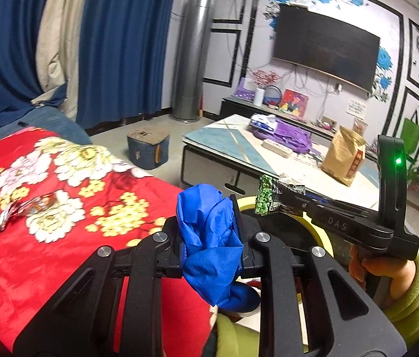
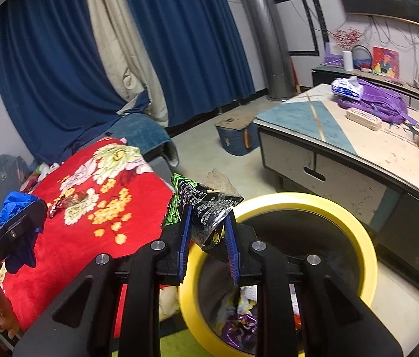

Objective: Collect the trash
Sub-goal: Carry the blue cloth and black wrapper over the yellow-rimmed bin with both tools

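My left gripper (image 1: pixel 209 223) is shut on a crumpled blue glove (image 1: pixel 212 247), which bulges above and below the jaws. It hangs at the edge of a red floral blanket (image 1: pixel 60 253). My right gripper (image 2: pixel 208 214) is shut on a black and green snack wrapper (image 2: pixel 209 205), held above a yellow-rimmed bin (image 2: pixel 367 247) with several wrappers inside. In the left wrist view the right gripper (image 1: pixel 283 200) holds the snack wrapper (image 1: pixel 266 197) over the bin's yellow rim (image 1: pixel 322 235). A shiny silver and red candy wrapper (image 1: pixel 28 208) lies on the blanket.
A low coffee table (image 2: pixel 343 154) stands behind the bin, bearing a purple bag (image 2: pixel 379 101), a tissue pack (image 2: pixel 346 86) and a brown paper bag (image 1: pixel 343 154). A blue box stool (image 1: pixel 148 148) sits on the floor. Blue curtains (image 2: pixel 60 74) hang behind the blanket.
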The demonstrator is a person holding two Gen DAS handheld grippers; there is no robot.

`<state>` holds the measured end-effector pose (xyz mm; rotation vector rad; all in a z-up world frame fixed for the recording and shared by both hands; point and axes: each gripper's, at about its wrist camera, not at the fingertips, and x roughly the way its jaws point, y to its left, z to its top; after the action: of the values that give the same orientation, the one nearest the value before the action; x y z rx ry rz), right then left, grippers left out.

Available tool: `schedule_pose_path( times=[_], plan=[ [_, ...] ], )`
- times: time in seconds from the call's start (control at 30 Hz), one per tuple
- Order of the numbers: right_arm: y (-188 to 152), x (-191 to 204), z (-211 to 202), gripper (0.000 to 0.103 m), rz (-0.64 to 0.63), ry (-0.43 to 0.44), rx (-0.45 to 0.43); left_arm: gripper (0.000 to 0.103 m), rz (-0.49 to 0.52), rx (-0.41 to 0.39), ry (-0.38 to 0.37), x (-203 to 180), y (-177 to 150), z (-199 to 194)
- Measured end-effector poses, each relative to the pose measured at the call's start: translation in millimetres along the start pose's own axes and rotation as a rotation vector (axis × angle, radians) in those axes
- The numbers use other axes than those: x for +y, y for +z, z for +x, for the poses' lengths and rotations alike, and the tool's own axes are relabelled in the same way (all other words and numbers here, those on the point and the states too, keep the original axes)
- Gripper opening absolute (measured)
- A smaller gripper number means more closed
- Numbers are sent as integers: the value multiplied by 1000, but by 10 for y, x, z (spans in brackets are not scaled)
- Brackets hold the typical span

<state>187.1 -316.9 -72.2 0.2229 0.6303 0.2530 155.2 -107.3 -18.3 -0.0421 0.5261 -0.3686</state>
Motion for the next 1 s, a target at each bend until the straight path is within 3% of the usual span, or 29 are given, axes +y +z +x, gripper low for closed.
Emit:
schedule_pose_path(
  times=[0.6, 1.0],
  plan=[
    [-215, -605, -124, 22, 115, -89, 11, 16, 92, 34, -89, -582, 100, 486],
    [-359, -865, -90, 25, 168, -115, 60, 17, 99, 85, -131, -755, 87, 857]
  ],
)
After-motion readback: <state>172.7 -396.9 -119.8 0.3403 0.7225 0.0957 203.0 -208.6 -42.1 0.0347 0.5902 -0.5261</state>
